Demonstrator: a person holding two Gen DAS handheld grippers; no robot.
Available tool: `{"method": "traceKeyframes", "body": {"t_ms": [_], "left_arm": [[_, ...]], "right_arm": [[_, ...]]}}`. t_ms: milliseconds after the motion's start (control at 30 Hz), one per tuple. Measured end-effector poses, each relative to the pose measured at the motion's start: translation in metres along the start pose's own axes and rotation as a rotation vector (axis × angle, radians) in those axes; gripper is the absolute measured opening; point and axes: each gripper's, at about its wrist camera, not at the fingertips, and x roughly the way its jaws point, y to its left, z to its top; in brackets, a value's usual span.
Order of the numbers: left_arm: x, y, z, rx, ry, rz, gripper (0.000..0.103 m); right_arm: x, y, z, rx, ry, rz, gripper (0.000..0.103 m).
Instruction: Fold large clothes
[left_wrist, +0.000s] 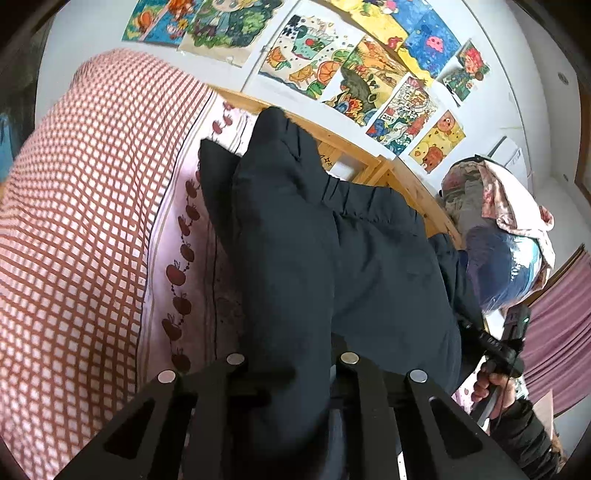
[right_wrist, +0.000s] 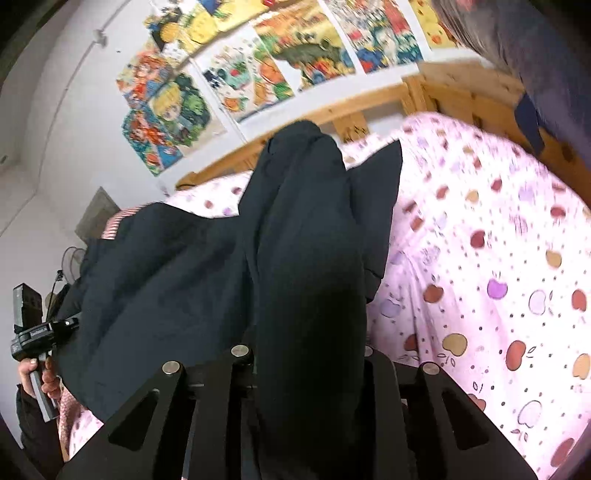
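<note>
Left wrist, puffy dark jacket (left_wrist: 314, 240) bunched in gripper (left_wrist: 291, 373), checked quilt (left_wrist: 81, 221).

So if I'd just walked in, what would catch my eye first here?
Probably the big dark garment, bunched and lifted over the bed, its cloth running down into the left tool and the right tool. Next, the bright children's drawings taped across the white wall, and the pink apple-print sheet below.

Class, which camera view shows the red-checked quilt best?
The left wrist view: the red-checked quilt fills its left half, pattern sharp. The right wrist view shows only a small striped-looking edge beside the dark garment.
</note>
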Motion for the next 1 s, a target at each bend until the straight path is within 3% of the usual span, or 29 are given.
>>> {"method": "traceKeyframes", "body": {"t_ms": [233, 367, 433, 567, 800, 867, 1000], "left_arm": [[-0.041, -0.017, -0.006, 0.015, -0.028, 0.015, 0.014], [-0.073, -0.021, -0.019, 0.025, -0.048, 0.024, 0.013], [-0.09, -0.024, -0.027, 0.027, -0.068, -0.02, 0.01], [-0.111, -0.034, -0.041, 0.066, -0.092, 0.004, 0.01], [-0.078, -0.003, -0.041, 0.035, -0.016, 0.088, 0.014], [-0.064, 0.007, -0.037, 0.032, 0.025, 0.118, 0.018], [-0.033, 0.02, -0.026, 0.034, 0.09, 0.168, 0.037]], "right_arm": [[-0.04, 0.019, 0.004, -0.06, -0.03, 0.039, 0.02], [-0.067, 0.033, -0.017, -0.098, -0.041, 0.057, 0.02], [-0.079, 0.042, -0.025, -0.111, -0.05, 0.074, 0.02], [-0.098, 0.055, -0.041, -0.152, -0.057, 0.065, 0.02], [-0.087, 0.025, -0.06, -0.083, -0.014, -0.003, 0.021], [-0.082, 0.016, -0.063, -0.072, -0.001, -0.014, 0.023], [-0.072, 0.005, -0.07, -0.06, 0.024, -0.023, 0.03]]}}
